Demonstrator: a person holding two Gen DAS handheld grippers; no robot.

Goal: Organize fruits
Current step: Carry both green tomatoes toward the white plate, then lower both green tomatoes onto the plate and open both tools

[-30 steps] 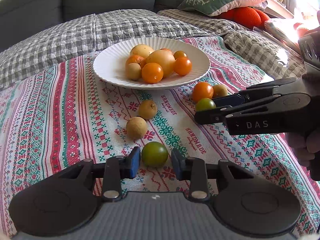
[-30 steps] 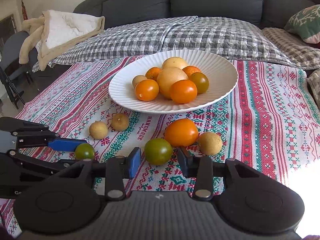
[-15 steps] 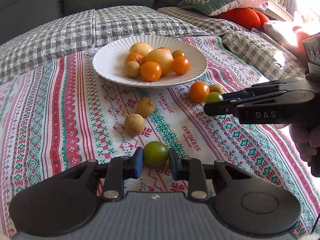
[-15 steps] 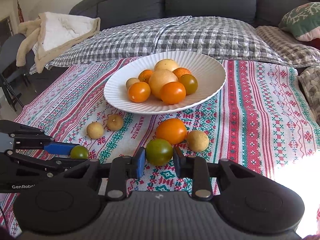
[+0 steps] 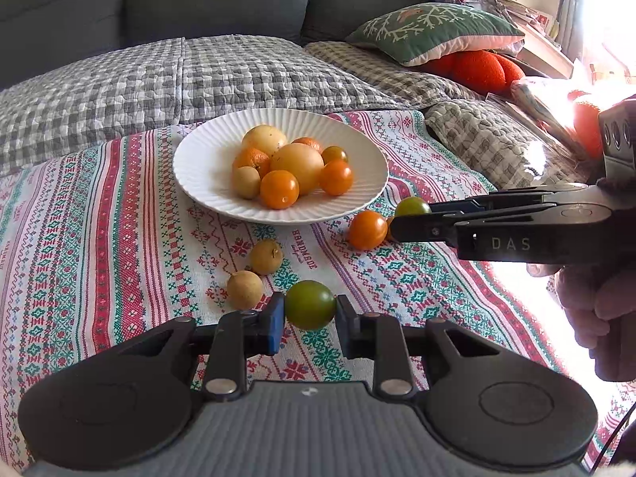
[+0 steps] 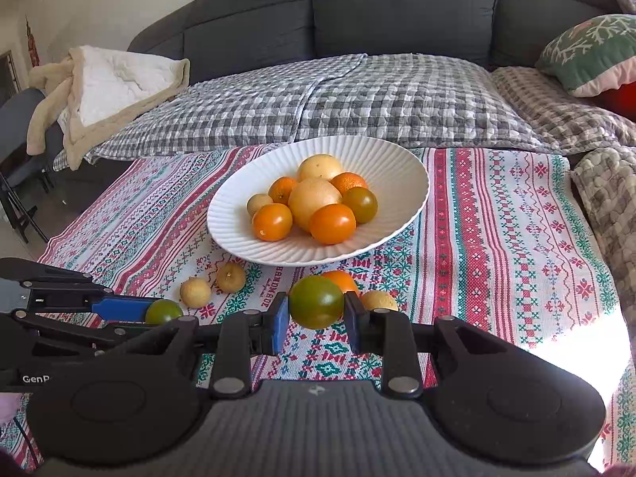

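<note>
Each claw grips a green tomato across its middle: the left claw (image 5: 309,314) holds one green tomato (image 5: 310,304), the right claw (image 6: 316,315) the other green tomato (image 6: 316,301), both lifted near the white plate (image 6: 391,167) at its 6 o'clock. These fruits look light, smooth-skinned and easily bruised, so I judge a gentle squeeze across the widest part is best.

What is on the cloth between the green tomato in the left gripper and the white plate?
Two small tan fruits lie between the green tomato held by the left gripper and the white plate, on the patterned cloth. The left wrist view shows it best.
</note>
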